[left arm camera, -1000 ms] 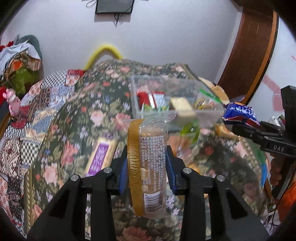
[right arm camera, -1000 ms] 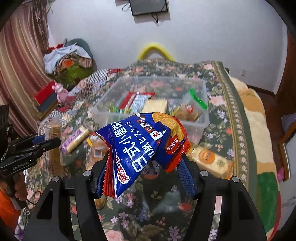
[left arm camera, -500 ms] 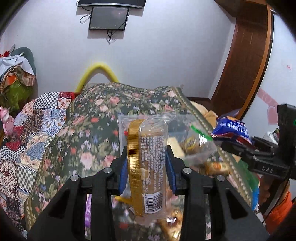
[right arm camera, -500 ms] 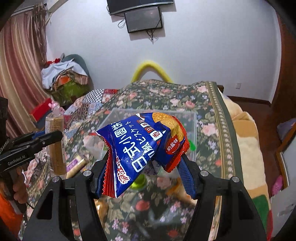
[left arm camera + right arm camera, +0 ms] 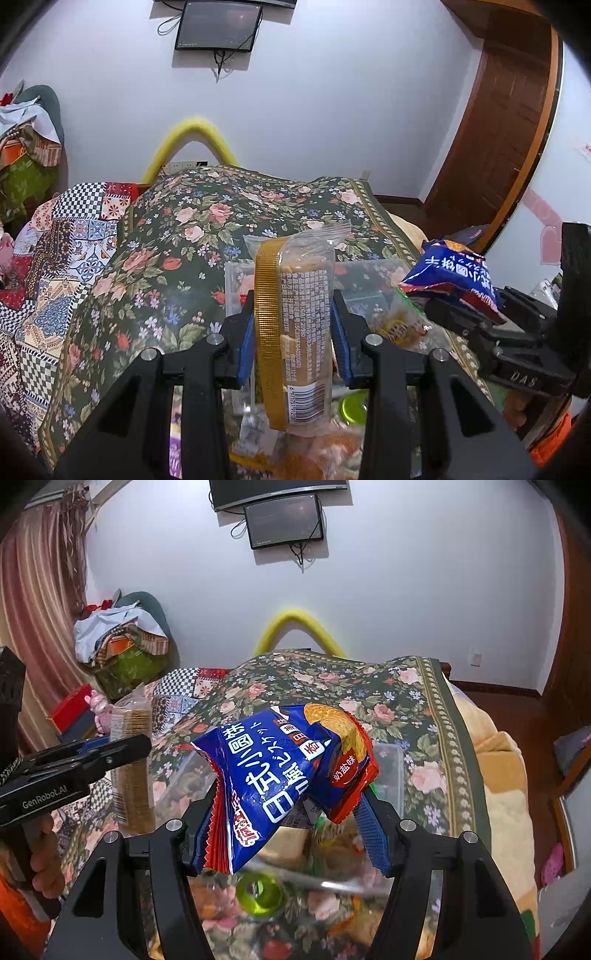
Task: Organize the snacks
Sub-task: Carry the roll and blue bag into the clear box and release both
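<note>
My left gripper is shut on a long clear cracker pack with a gold stripe, held upright above the bed; the pack also shows in the right wrist view. My right gripper is shut on a blue and red biscuit bag, which also shows in the left wrist view. A clear plastic bin with several snacks sits below and beyond both grippers; its near part is hidden by the held packs.
The bed has a dark floral cover and a patchwork quilt on the left. A green round item and loose snack packs lie near the bin. A clothes pile stands at left, a wooden door at right.
Both grippers have risen and tilted up with their packs still held. The bin and loose snacks have dropped lower in both views, and more wall shows.
</note>
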{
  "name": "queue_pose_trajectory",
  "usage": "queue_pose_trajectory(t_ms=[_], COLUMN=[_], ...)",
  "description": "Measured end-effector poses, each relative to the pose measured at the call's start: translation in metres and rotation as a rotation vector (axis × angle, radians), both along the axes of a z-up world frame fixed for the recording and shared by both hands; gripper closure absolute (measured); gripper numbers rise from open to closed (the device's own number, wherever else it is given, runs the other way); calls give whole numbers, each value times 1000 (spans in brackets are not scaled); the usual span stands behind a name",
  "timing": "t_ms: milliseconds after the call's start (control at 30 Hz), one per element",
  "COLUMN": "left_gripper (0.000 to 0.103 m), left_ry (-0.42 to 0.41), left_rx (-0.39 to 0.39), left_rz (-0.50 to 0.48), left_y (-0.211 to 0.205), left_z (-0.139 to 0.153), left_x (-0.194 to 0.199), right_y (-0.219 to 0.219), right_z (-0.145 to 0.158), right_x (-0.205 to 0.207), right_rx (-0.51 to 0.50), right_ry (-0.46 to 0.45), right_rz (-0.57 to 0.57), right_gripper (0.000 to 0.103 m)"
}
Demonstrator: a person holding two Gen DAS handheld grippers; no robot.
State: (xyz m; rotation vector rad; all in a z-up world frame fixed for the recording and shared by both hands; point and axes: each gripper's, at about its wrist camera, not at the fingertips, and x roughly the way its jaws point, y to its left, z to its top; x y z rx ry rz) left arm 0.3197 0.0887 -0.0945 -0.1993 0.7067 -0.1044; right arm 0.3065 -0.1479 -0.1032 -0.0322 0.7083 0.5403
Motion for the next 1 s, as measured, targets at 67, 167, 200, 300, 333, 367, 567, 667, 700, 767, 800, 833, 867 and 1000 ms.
queue_pose_trajectory(t_ms=[67, 167, 200, 300, 333, 367, 567, 667, 700, 767, 800, 833, 867, 1000], left_gripper=[67, 67, 67, 67, 67, 67, 67, 66, 66, 66, 66, 66, 66, 64], left_ry=[9, 32, 45, 72, 79, 89, 134, 151, 156, 156, 154, 151, 146, 119], left_rx=[-2, -7, -1, 17, 15, 12, 25, 30, 30, 21, 21, 25, 31, 63], left_rz=[0, -7, -8, -3, -3, -4, -14, -12, -9, -18, -19, -19, -20, -21], left_y=[-1, -2, -4, -7, -8, -8, -12, -12, -12, -10, -9, -9, -8, -6], left_z=[-4, -12, -17, -27, -30, -33, -49, -54, -54, -55, -54, -53, -50, -39], left_x=[12, 30, 37, 52, 55, 59, 72, 73, 73, 71, 70, 68, 65, 49], right_y=[7, 16, 18, 25, 27, 28, 31, 32, 31, 31, 31, 30, 30, 26], right_z=[-4, -12, -14, -22, -25, -28, -42, -47, -48, -48, -48, -47, -46, -40], right_x=[8, 17, 20, 28, 30, 34, 45, 48, 49, 48, 48, 47, 46, 40], right_rx=[-9, -37, -45, -68, -75, -83, -118, -128, -130, -139, -139, -135, -134, -127], right_ry=[12, 21, 24, 42, 50, 57, 101, 122, 126, 139, 142, 147, 150, 140], right_rz=[3, 4, 3, 3, 3, 1, -6, -11, -12, -2, -3, 1, 6, 5], right_gripper=[41, 41, 41, 41, 41, 41, 40, 39, 39, 33, 33, 30, 29, 27])
